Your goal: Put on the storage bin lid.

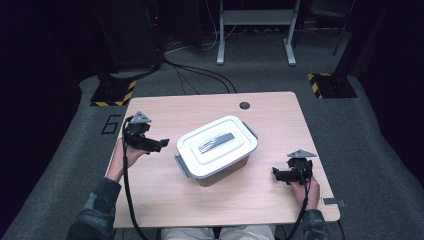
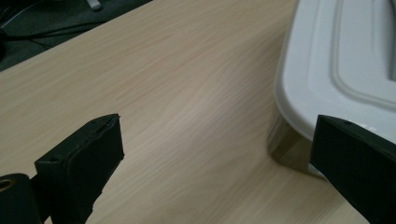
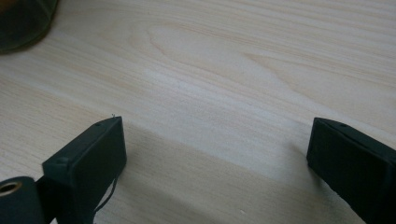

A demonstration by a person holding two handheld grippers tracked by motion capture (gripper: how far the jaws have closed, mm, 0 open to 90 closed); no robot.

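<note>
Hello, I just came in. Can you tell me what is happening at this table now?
A person sits at a wooden table with a two-jaw gripper in each hand. A white lidded box with a grey handle on its lid stands in the middle. The left gripper is close beside the box with its jaws open, holding nothing. The right gripper is apart from the box, jaws open over bare wood. The lid is on.

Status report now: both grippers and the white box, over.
Left gripper open, beside lidded box, not touching. Right gripper open over bare table. Nothing in the way.
</note>
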